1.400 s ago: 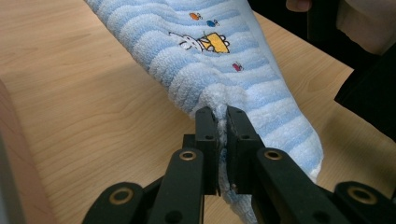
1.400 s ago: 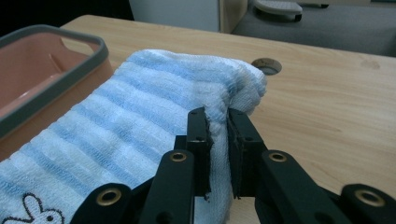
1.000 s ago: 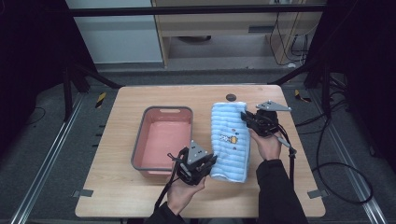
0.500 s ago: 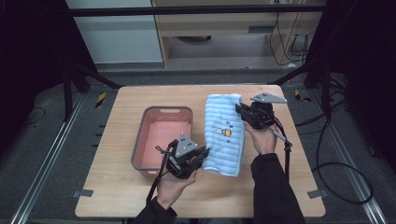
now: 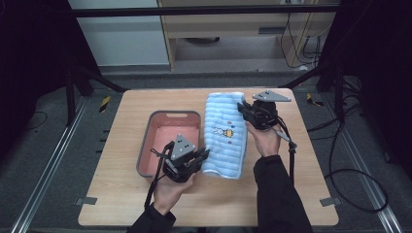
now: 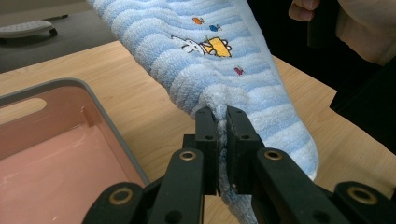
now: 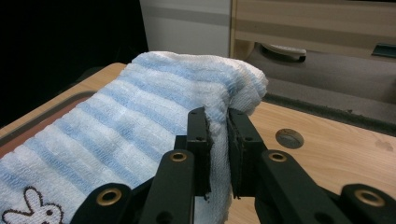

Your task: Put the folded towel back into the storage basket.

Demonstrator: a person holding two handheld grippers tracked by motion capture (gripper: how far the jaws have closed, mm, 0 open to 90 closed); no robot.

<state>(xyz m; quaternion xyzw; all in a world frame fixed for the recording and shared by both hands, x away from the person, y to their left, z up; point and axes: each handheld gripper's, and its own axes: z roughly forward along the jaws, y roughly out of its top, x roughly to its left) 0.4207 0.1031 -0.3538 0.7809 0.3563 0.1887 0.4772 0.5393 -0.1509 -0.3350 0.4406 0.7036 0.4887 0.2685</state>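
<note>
Spanning the gap between the two grippers was one towel [image 5: 224,133], item of terry cloth, pale blue with white crosswise stripes and a thick ribbed pile. Embroidered near its middle was a small white rabbit beside a yellow shape, with orange, blue and pink dots close by. The left gripper [image 6: 222,135] was clenched on the towel's near corner, cloth bunched and puckered between the pads. The right gripper [image 7: 218,135] was clenched on the far corner, white edge folded over above its jaws. The towel hung stretched lengthwise from one grip to the other, sagging slightly over the wooden table [image 5: 121,121]. Lying just beside the left gripper, on its outer side, was a grey tray [image 5: 145,145] with pink interior.
</note>
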